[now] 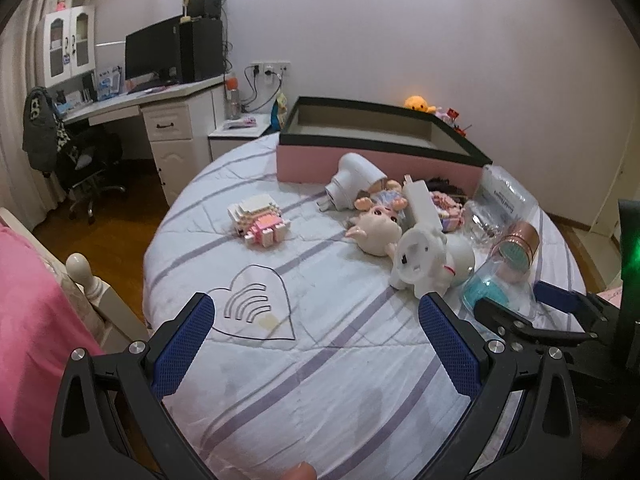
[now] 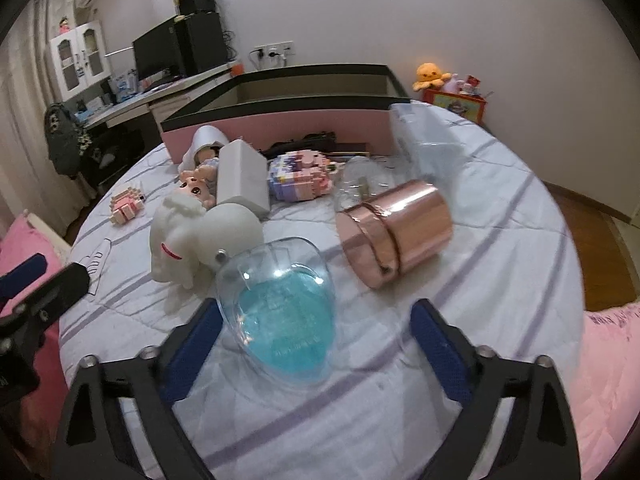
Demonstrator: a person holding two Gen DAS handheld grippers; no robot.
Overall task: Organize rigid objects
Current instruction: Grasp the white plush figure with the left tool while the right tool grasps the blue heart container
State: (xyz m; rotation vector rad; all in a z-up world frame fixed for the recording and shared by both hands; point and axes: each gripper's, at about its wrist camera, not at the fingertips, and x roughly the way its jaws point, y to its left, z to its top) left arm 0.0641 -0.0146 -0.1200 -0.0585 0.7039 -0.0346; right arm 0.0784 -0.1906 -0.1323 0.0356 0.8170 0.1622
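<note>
Toys heaped on bed before pink box, heart-shaped clear case nearest, both tools, left tool and right tool, wide and holding nothing.

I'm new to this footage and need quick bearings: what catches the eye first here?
The clear heart-shaped case with blue contents lies closest, between the open right gripper's fingers, with a shiny rose-gold tin on its side just beyond. Left of them sprawls a pile of toys led by a white plush lamb, and behind everything stands the empty pink box with a black rim.
</note>
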